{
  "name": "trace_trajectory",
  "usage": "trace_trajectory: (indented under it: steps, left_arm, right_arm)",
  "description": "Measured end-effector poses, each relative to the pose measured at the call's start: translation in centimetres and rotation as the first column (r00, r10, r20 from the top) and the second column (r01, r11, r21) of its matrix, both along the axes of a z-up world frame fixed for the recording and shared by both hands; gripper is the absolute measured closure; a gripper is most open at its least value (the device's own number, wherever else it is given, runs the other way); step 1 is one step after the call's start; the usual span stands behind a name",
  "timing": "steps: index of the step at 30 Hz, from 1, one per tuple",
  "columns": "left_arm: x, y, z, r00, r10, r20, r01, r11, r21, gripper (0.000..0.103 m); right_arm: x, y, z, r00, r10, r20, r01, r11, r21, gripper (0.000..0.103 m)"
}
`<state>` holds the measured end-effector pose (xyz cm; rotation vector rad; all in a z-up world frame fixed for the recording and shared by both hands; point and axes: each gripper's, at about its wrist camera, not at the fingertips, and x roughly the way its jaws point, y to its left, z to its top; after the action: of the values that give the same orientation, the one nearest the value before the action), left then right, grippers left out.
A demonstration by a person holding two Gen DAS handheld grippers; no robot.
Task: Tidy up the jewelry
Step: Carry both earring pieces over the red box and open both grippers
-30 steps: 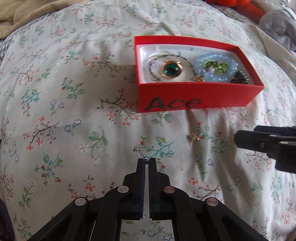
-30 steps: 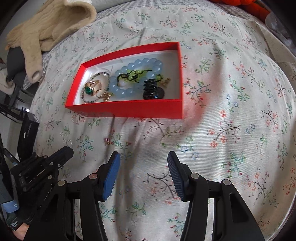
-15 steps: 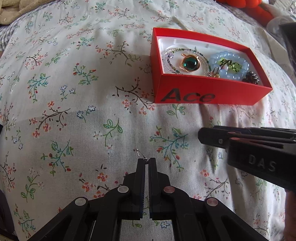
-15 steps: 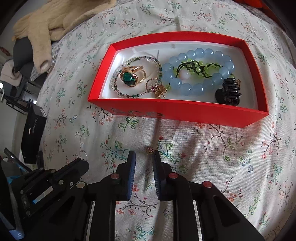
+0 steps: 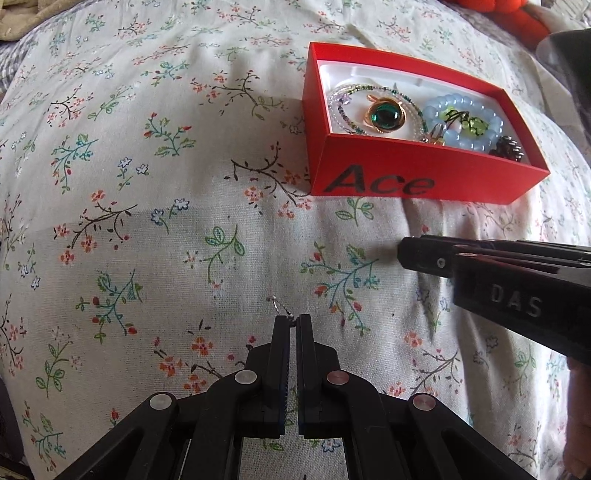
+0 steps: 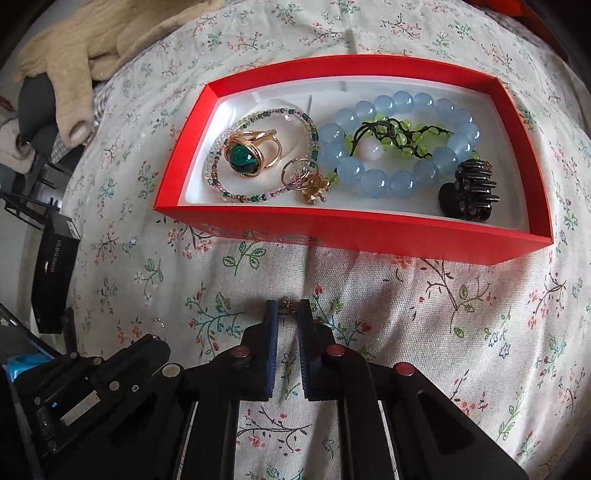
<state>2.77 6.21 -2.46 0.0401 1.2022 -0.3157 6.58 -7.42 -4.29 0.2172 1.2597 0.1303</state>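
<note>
A red box [image 6: 354,230] marked "Ace" [image 5: 417,181] sits on the floral bedsheet. It holds a green-stone ring [image 6: 245,157], a bead chain, a blue bead bracelet [image 6: 397,144], a gold flower ring and a black hair clip [image 6: 469,192]. My right gripper [image 6: 287,309] is closed on a small gold earring [image 6: 286,304] on the sheet just in front of the box. My left gripper [image 5: 291,320] is shut on a thin silver wire earring [image 5: 279,305], low over the sheet. The right gripper also shows from the side in the left wrist view [image 5: 480,266].
A beige knit garment [image 6: 85,48] lies at the back left. A black box [image 6: 51,269] stands off the bed's left edge. Orange fabric [image 5: 502,14] lies behind the red box. Floral sheet [image 5: 147,184] spreads to the left of the box.
The right gripper moved in toward the small gold earring and narrowed from wide open until its jaws closed on it. The left gripper stayed shut on the wire earring and drew back from the box.
</note>
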Motion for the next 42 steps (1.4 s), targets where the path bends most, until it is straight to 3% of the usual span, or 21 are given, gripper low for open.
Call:
trace_trajectory:
  steps: [9,17,29,38,40,42]
  left_arm:
    - [0.8,0.3,1.8,0.998,0.033,0.047,-0.03,0.997,-0.067,0.103]
    - [3.0,-1.1,4.1,0.99,0.07,0.12,-0.047,0.981,-0.187,0.103]
    - [6.5,-5.5,4.7,0.984,0.077,0.163,-0.028,0.958,-0.285,0.103]
    - [8.1,-7.5,4.1,0.984,0.072,0.163,-0.017,0.948,-0.317,0.103]
    - [8.3,-7.4,3.9,0.987,0.081,0.142,-0.03,0.945,-0.326,0.099]
    - [8.6,-7.1,3.9,0.987,0.104,0.126,-0.058,0.943,-0.328,0.08]
  right_arm:
    - [-1.6,-1.6,3.0,0.999,0.01,0.051,-0.013,0.998,0.059,0.092]
    - [-2.7,-4.5,7.0,0.983,-0.035,0.182,0.024,0.998,0.059,0.092]
    - [-0.1,-9.8,8.1,0.958,-0.189,0.218,0.153,0.973,0.172,0.092]
    - [1.3,-11.2,7.2,0.957,-0.205,0.206,0.174,0.972,0.158,0.092]
    - [1.5,-11.4,7.1,0.957,-0.2,0.211,0.165,0.971,0.172,0.092]
    - [1.7,-11.6,7.1,0.956,-0.197,0.218,0.154,0.968,0.199,0.091]
